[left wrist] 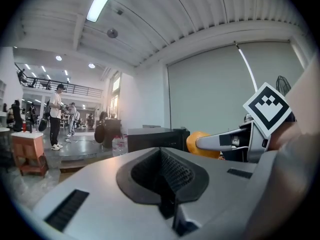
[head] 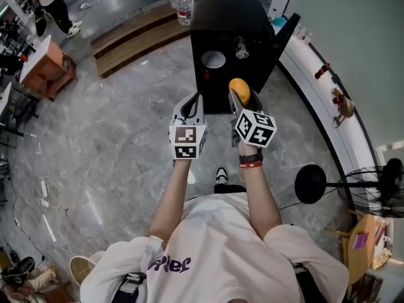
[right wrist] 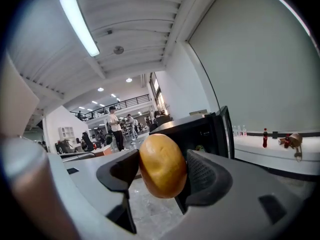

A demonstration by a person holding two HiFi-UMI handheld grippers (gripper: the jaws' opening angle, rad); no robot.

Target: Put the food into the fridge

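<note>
Where the grey marble floor (head: pixel 113 150) reaches the left edge of the head view: one orange-brown cabinet (head: pixel 45 68), well apart from the person.

Item, left tool (head: pixel 191 101): held level and aimed at the fridge. Its dark pads meet along a centre seam in the left gripper view (left wrist: pixel 162 176), with nothing between them. Marker cube (head: pixel 187 141) sits over the hand.

Item, clear water bottles (head: pixel 183 5): grouped at the fridge's far left corner.

Item, fridge (head: pixel 227 24): small, black, standing on the floor ahead of both tools. The door (head: pixel 285 33) is swung open to the right. A white round dish (head: pixel 213 59) shows in the open front.

Item, right tool (head: pixel 240 95): held just right of the left tool and aimed the same way. Its jaws stand wide and are clamped on the food item (right wrist: pixel 162 166), both pads pressing its sides. Marker cube (head: pixel 255 128) sits over the wrist.

Item, food item: oval, golden-brown, smooth, bun-like. It is at the jaw tips, short of the fridge front and not yet inside. Its long axis stands nearly upright across the jaw line, with the upper end leaning slightly left and the lower end hanging below the pads.

Item, white counter (head: pixel 315 100): curves along the right wall and carries a red-capped dark bottle (head: pixel 322 71) and a brown figure (head: pixel 343 106).

Item, black floor fan (head: pixel 379 191): far right.
</note>
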